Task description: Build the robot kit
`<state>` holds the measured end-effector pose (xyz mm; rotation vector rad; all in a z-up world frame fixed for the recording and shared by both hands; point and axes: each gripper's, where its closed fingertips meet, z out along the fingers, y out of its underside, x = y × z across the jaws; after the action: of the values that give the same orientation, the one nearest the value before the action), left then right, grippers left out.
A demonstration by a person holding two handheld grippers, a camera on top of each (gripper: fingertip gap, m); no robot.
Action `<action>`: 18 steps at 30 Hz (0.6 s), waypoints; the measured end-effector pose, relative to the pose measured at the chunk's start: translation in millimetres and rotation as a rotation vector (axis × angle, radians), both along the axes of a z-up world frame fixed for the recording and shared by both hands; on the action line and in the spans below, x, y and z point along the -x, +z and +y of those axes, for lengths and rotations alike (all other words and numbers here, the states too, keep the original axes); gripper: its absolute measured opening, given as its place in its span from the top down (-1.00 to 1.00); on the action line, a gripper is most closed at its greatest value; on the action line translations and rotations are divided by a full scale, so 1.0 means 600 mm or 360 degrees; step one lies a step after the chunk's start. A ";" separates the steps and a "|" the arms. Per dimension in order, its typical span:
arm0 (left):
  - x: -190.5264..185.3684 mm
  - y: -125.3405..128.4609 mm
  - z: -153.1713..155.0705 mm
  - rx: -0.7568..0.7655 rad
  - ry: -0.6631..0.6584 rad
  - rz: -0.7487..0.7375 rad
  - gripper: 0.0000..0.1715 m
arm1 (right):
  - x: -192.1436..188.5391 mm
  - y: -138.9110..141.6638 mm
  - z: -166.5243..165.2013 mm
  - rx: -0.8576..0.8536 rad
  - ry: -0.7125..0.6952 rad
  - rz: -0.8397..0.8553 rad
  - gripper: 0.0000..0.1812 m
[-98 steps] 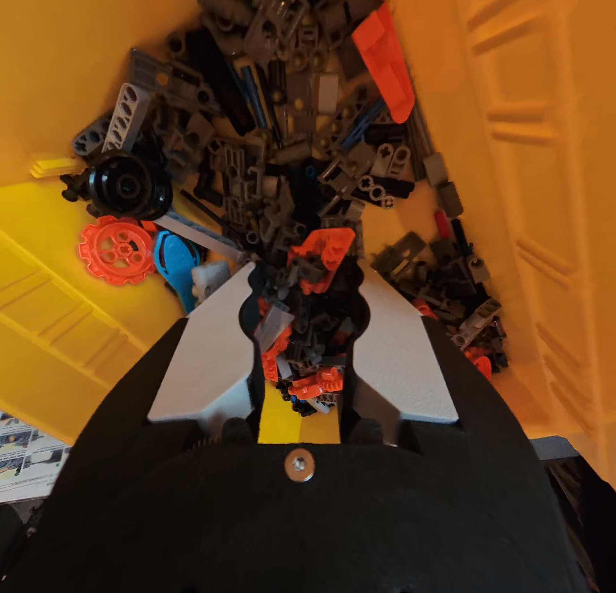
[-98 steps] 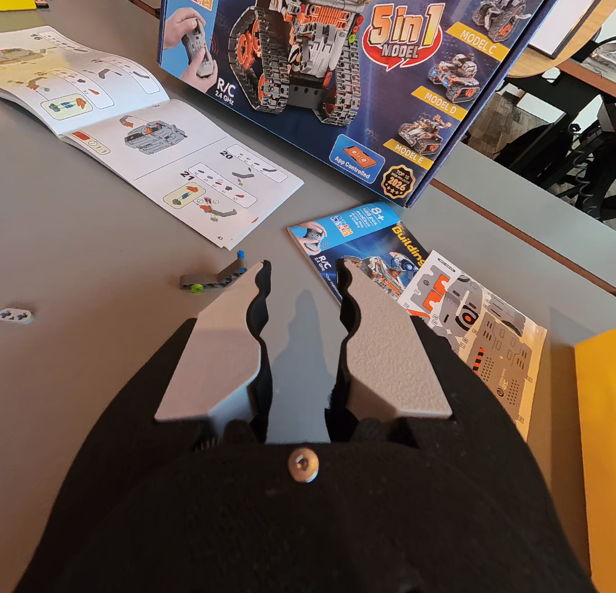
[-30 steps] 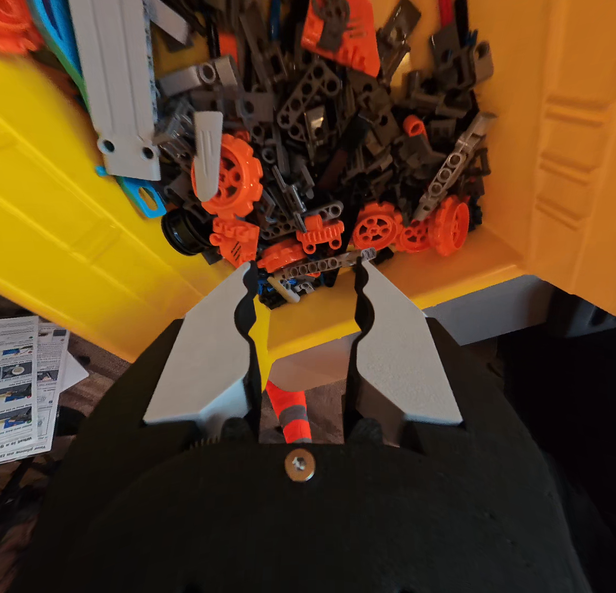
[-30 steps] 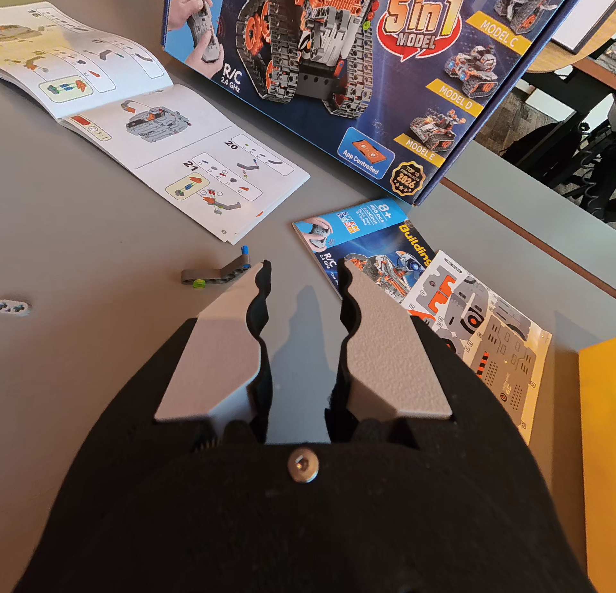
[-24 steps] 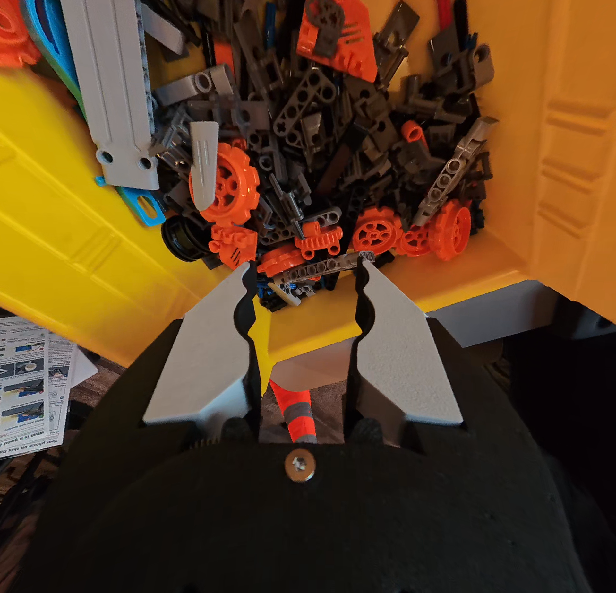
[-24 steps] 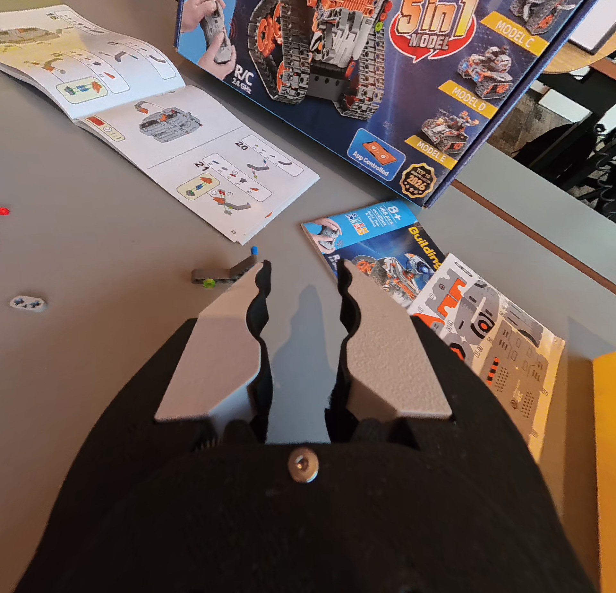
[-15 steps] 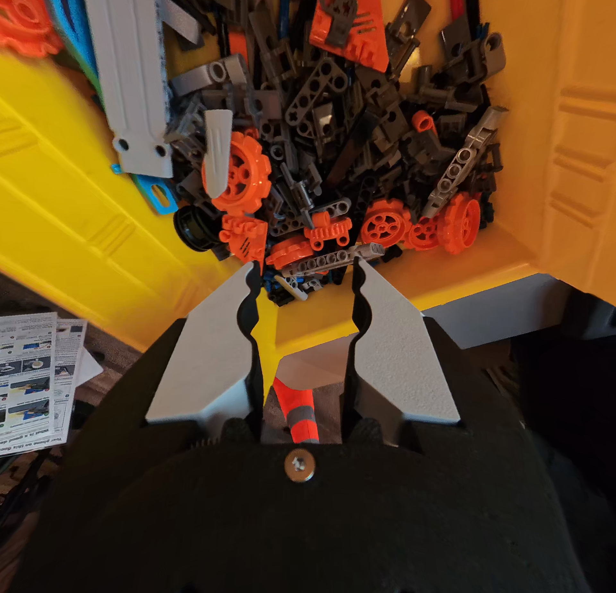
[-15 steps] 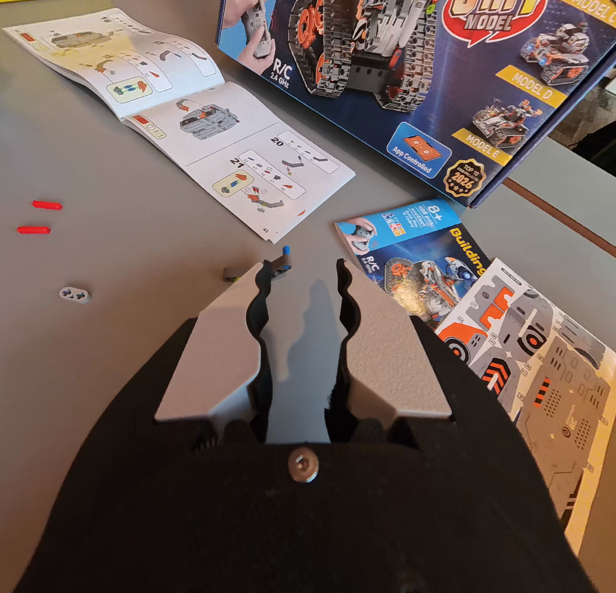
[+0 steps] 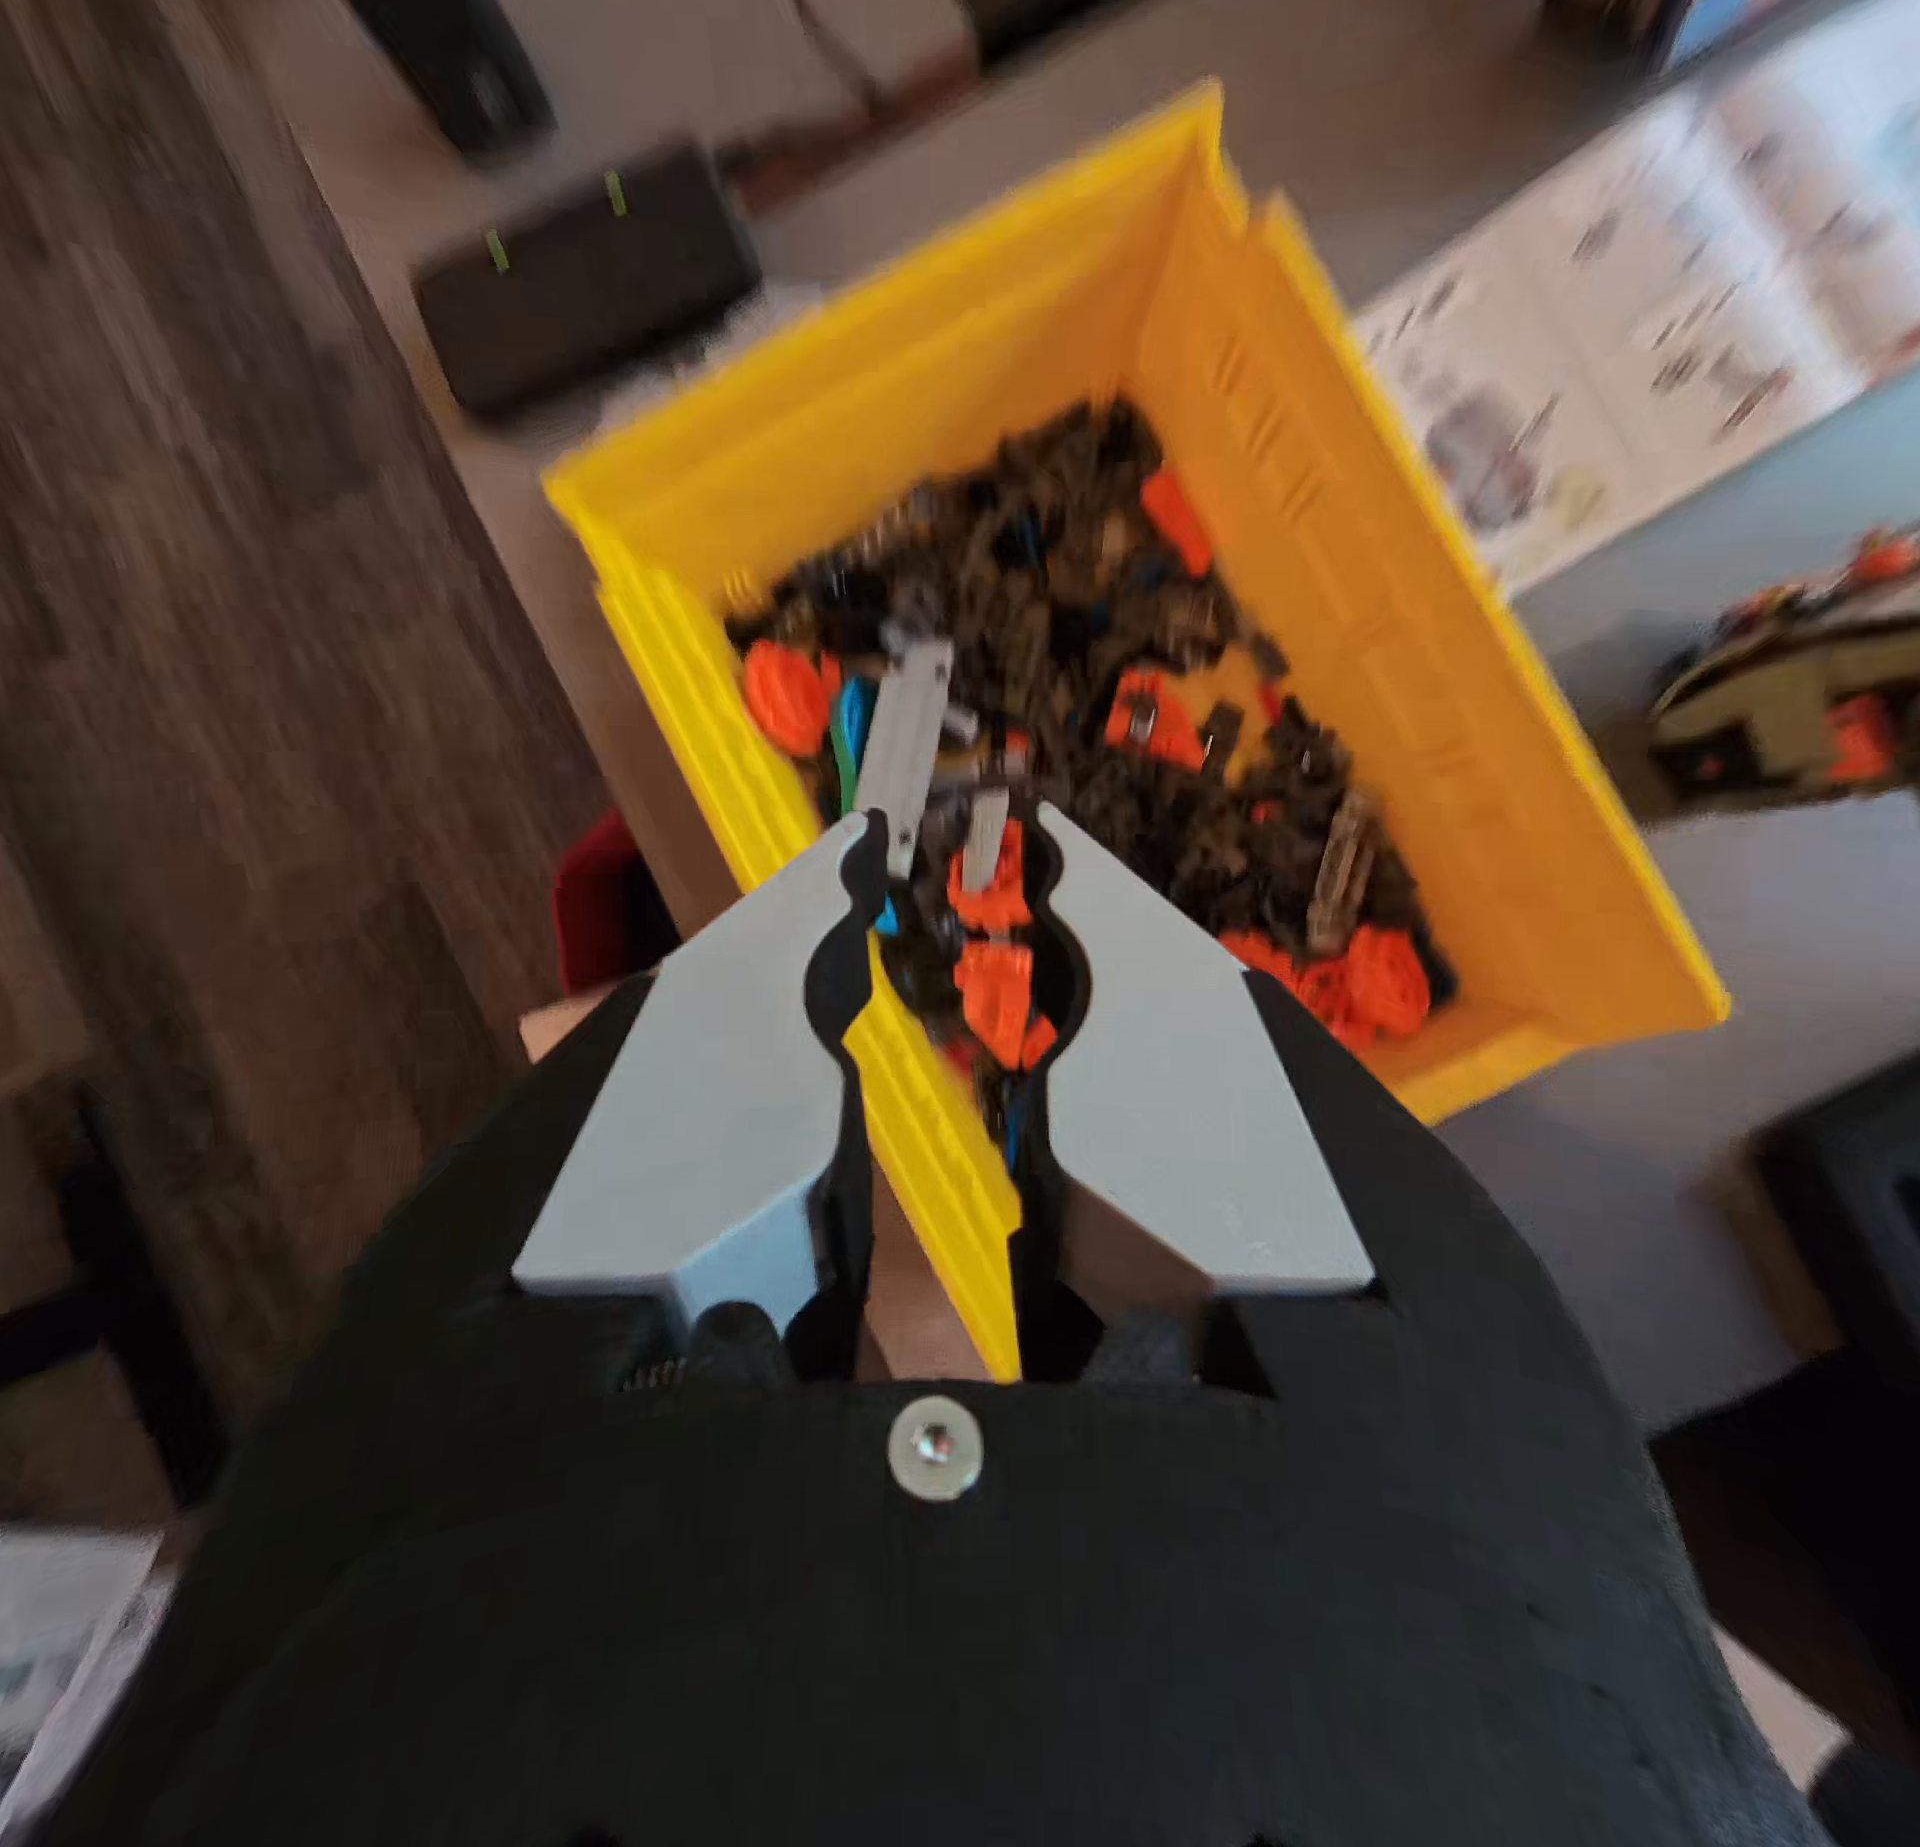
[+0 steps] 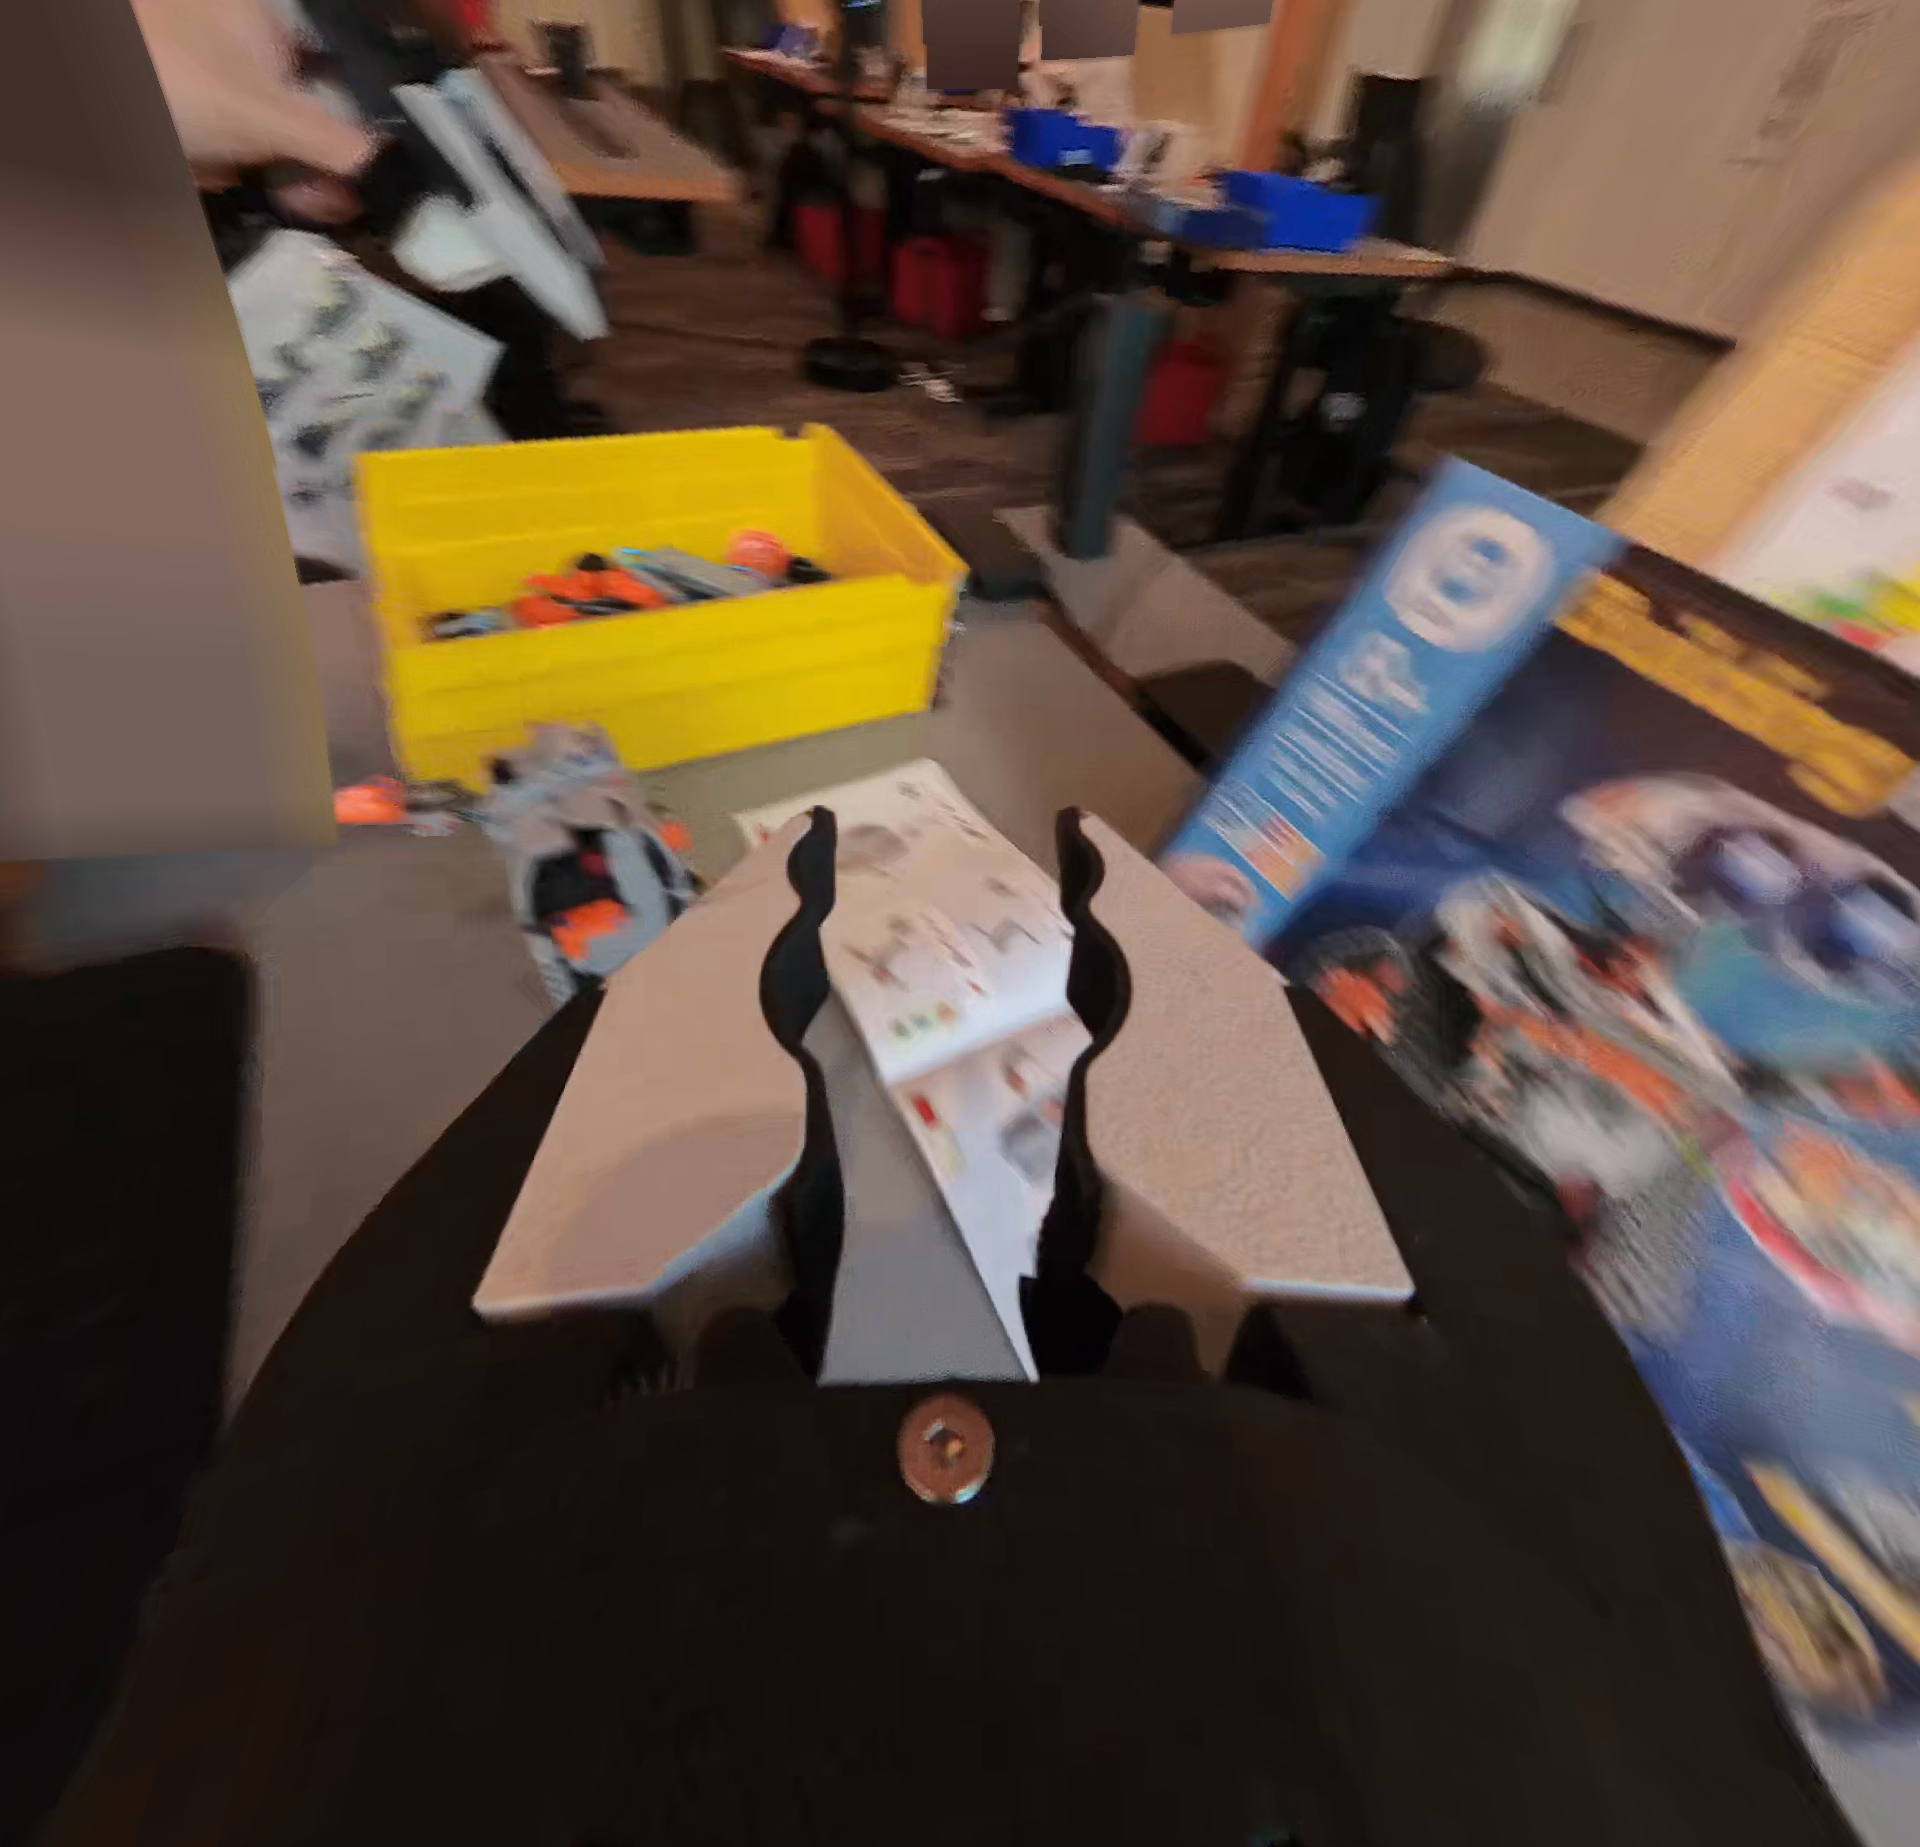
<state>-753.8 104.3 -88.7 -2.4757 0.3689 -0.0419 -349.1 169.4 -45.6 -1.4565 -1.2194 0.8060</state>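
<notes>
Above the yellow plastic bin [image 9: 1382, 592], my left gripper [image 9: 956, 831] hangs with its jaws spread and nothing between them, looking down into a heap of small black, grey and orange building-kit parts [image 9: 1122, 758]; a long pale grey beam [image 9: 906, 748] lies nearest its tips, just beside the bin's ribbed left wall. My right gripper [image 10: 940, 841] is also spread and empty, held over an open white instruction booklet [image 10: 945, 966] on the grey tabletop [image 10: 395, 1018]. Both views are smeared by motion, so I would judge that steadying the hands comes first; fine parts cannot be told apart in this blur. Any reach into the heap would go best, I think, with the fingers lined up along one loose piece rather than pushed into the tangle. From the right wrist view, the bin sits at the table's far end, with a partly built grey and orange model [image 10: 592, 862] just in front of it, and a large blue printed box [image 10: 1621, 945] stands tilted at the right. Beyond are dark wood-look flooring [image 9: 208, 550], further work tables carrying blue bins [image 10: 1299, 208], and red containers [image 10: 935, 280] underneath them.
</notes>
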 end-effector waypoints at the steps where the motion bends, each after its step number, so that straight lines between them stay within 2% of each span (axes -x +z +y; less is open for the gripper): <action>1: -0.004 0.030 0.016 -0.0146 -0.0026 -0.0052 0.74 | 0.047 0.013 -0.021 0.0036 0.0170 -0.0042 0.45; 3: -0.007 0.090 0.037 -0.0439 -0.0082 -0.0116 0.69 | 0.133 0.027 -0.057 0.0108 0.0450 -0.0137 0.41; 6: 0.014 0.194 0.051 -0.0986 -0.0040 -0.0189 0.64 | 0.249 0.021 -0.087 0.0128 0.0684 -0.0295 0.46; 9: 0.020 0.274 0.030 -0.1454 -0.0041 -0.0415 0.44 | 0.350 -0.013 -0.100 0.0036 0.0814 -0.0469 0.57; 10: 0.022 0.292 0.020 -0.1575 -0.0046 -0.0481 0.31 | 0.381 -0.025 -0.103 0.0008 0.0855 -0.0512 0.64; 11: 0.023 0.305 0.010 -0.1663 -0.0065 -0.0542 0.05 | 0.410 -0.036 -0.106 -0.0011 0.0896 -0.0550 0.71; 12: 0.025 0.313 0.001 -0.1692 -0.0069 -0.0613 0.00 | 0.438 -0.047 -0.108 -0.0022 0.0942 -0.0581 0.75; 16: 0.028 0.335 -0.031 -0.1712 -0.0147 -0.0902 0.14 | 0.526 -0.103 -0.112 -0.0071 0.1156 -0.0810 0.85; 18: 0.041 0.343 -0.042 -0.1721 -0.0125 -0.0993 0.22 | 0.556 -0.141 -0.095 -0.0133 0.1178 -0.0984 0.90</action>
<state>-778.4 79.0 116.9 -1.2857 0.1398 -0.4939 -682.8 112.2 -130.0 -1.2098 -2.3106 0.7763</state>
